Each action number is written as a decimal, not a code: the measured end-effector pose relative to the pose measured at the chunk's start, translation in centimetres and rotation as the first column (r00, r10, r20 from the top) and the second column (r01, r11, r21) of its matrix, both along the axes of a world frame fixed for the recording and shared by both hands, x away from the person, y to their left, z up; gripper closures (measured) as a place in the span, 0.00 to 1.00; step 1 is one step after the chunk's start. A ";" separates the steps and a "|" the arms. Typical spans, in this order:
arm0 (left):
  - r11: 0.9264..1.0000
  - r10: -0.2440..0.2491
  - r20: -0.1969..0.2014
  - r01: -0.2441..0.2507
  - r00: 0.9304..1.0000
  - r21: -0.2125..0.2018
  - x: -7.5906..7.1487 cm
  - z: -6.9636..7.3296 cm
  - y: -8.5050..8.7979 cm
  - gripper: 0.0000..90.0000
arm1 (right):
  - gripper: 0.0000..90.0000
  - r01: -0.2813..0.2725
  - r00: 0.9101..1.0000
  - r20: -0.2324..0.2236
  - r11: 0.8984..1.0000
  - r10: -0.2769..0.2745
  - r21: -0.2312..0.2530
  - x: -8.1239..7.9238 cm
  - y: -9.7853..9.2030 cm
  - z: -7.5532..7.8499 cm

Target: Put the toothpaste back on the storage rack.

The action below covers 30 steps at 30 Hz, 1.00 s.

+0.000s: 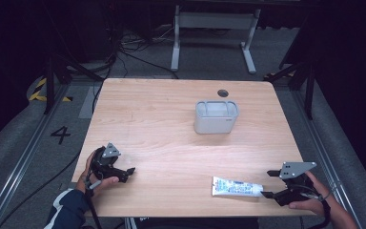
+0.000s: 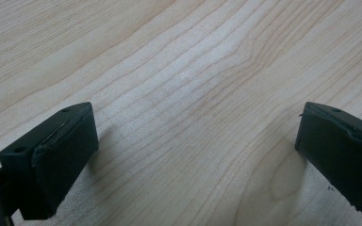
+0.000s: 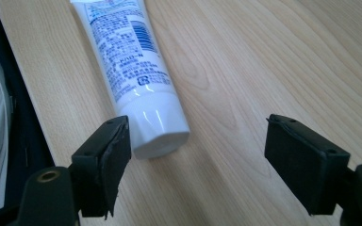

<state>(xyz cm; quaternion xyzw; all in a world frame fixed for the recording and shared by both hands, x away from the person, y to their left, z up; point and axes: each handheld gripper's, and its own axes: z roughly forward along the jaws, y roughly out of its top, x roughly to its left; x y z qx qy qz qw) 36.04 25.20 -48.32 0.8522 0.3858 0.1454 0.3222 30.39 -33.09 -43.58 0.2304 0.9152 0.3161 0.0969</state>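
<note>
Tube: lies flat near the tabletop edge at 5 o'clock, cap toward right claw. Right claw: jaws apart, nothing gripped, cap just ahead. Left claw: apart, empty, at 8 o'clock. Bin: centre-right. Advice: straddle the tube body squarely before closing.

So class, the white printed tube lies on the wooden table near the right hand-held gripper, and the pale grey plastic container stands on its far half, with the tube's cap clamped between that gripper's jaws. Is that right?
Not quite. The right gripper view shows the right hand-held gripper with its jaws wide apart, and the white printed tube lies free, its cap unclamped. The rest holds.
</note>
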 end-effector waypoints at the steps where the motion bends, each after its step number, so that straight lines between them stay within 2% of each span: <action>1: 1.000 0.000 0.000 0.000 1.000 0.000 0.0 0.0 0.0 0.00 | 0.27 0.000 1.000 0.000 1.000 0.000 0.000 0.0 0.0 0.0; 5: 1.000 0.000 0.001 0.000 1.000 0.001 0.0 0.0 0.0 0.00 | 0.28 -0.033 0.999 -0.017 0.999 0.033 -0.008 0.3 1.3 0.2; 7: 1.000 0.000 0.000 0.000 1.000 0.000 0.0 0.0 0.0 0.00 | 0.28 -0.048 0.999 -0.022 0.998 0.047 -0.027 0.5 2.1 0.2; 10: 1.000 0.000 0.000 0.000 1.000 0.001 0.0 0.0 0.0 0.00 | 0.28 -0.083 0.995 -0.054 0.996 0.081 -0.042 0.8 3.7 0.2; 11: 1.000 0.000 0.001 0.000 1.000 0.001 0.0 0.0 0.0 0.00 | 0.28 -0.083 0.995 -0.054 0.996 0.081 -0.042 0.8 3.7 0.2; 17: 1.000 0.000 0.001 0.000 1.000 0.002 0.0 0.0 0.0 0.00 | 0.34 -0.138 0.988 -0.075 0.987 0.132 -0.078 1.4 6.0 0.0; 22: 1.000 0.000 0.001 0.000 1.000 0.001 0.0 0.0 0.0 0.00 | 0.34 -0.176 0.981 -0.104 0.977 0.164 -0.122 2.1 7.9 -0.6; 30: 1.000 0.000 -0.001 0.000 1.000 -0.002 0.0 0.0 0.0 0.00 | 0.35 -0.232 0.969 -0.124 0.957 0.212 -0.177 2.6 10.3 -1.3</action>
